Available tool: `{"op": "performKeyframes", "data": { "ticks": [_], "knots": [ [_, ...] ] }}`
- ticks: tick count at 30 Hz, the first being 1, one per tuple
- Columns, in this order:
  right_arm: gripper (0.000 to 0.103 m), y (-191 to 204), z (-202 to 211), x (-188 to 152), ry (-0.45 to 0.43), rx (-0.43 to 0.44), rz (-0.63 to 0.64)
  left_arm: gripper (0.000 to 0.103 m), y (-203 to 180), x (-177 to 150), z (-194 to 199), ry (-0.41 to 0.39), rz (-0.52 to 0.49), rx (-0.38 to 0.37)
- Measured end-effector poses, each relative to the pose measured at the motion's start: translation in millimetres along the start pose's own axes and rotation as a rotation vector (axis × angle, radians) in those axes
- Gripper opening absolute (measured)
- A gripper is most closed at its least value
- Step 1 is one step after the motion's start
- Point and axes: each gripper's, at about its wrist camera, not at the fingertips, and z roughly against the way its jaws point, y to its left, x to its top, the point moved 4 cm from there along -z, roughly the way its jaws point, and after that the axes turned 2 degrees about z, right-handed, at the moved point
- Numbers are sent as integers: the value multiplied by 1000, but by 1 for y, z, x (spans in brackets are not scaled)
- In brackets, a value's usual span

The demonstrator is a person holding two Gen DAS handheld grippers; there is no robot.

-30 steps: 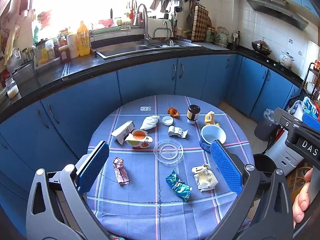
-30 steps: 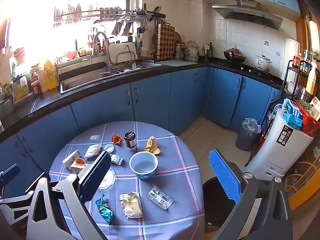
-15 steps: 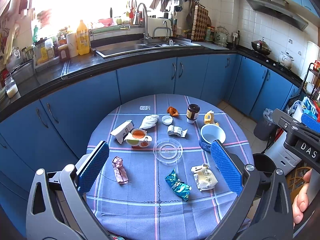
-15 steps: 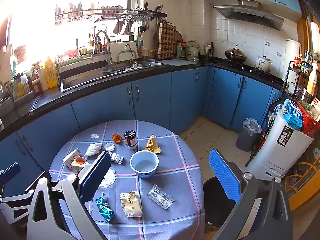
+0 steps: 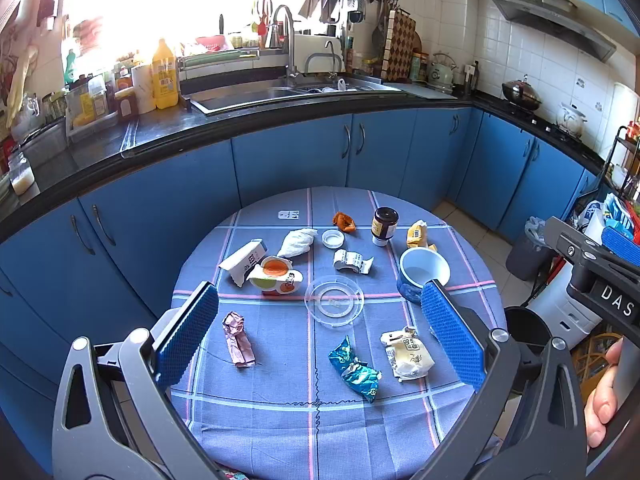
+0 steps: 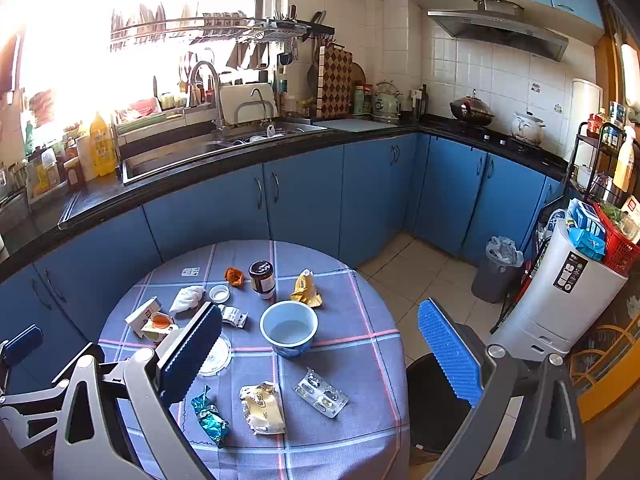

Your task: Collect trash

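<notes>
Blue-cabinet kitchen; round table [image 5: 320,420] under checked cloth. Wrappers lie scattered: teal wrapper [image 5: 354,370] nearest, black bin [image 6: 434,400] beside the table. My left tool [image 5: 320,336] and right tool [image 6: 320,354] gape wide, empty. I judge: descend squarely, straddle one wrapper.

Left gripper [image 5: 320,336]: jaws spread wide, blue pads [image 5: 188,334] facing each other, nothing between them, held in the air and angled down. Right gripper [image 6: 320,356]: same, jaws wide apart and empty, also held up and tilted down, to the right of the left one. Person's hand [image 5: 604,396] wrapped round the right gripper's handle.
</notes>
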Motion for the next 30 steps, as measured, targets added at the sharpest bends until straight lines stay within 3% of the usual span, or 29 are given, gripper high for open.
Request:
{"op": "performKeyframes", "data": {
  "ticks": [30],
  "knots": [
    [96, 4, 0, 0, 0, 1, 7, 100, -2, -3, -1, 4, 2, -1]
  ]
}}
